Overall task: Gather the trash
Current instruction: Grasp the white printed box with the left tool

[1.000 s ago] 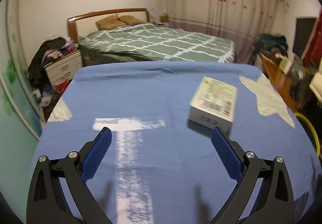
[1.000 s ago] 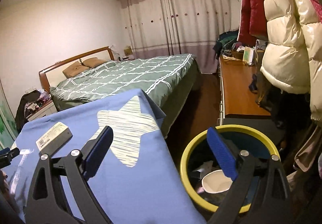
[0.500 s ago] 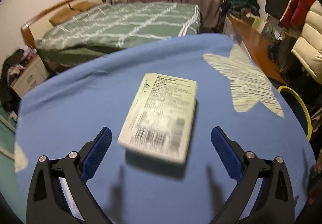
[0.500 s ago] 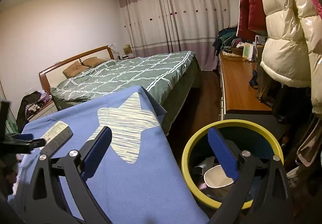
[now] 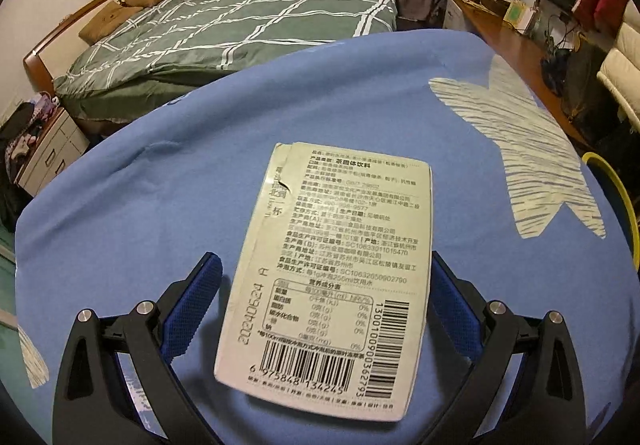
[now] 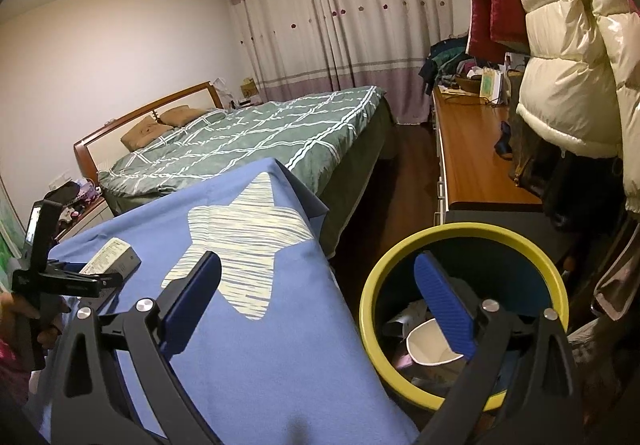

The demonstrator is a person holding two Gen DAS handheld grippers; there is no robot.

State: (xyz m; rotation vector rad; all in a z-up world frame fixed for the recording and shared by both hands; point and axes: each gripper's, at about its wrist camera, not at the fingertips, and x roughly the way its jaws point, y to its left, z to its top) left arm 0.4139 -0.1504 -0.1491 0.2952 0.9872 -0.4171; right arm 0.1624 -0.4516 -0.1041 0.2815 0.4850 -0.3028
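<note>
Both grippers are spread wide: the left gripper [image 5: 324, 297] straddles the box [image 5: 332, 277] lying flat on the blue cloth [image 5: 140, 205], pads not visibly touching it. Right gripper [image 6: 320, 297] hangs empty above the cloth edge and bin [image 6: 464, 321]; bed [image 6: 260, 133] behind.

Both tools look alike. The left gripper [image 5: 324, 285] has glossy black plastic arms with long triangular cut-outs, and two round silver screw heads sit on each arm near the jaws. Its fingers [image 5: 192, 305] carry deep blue pads with a fine knurled, dotted texture. The right gripper [image 6: 318, 297] has the same black frame, silver screws and blue ribbed pads. Seen from the right wrist, a hand [image 6: 16, 309] with bare skin shows at the frame's left edge.
</note>
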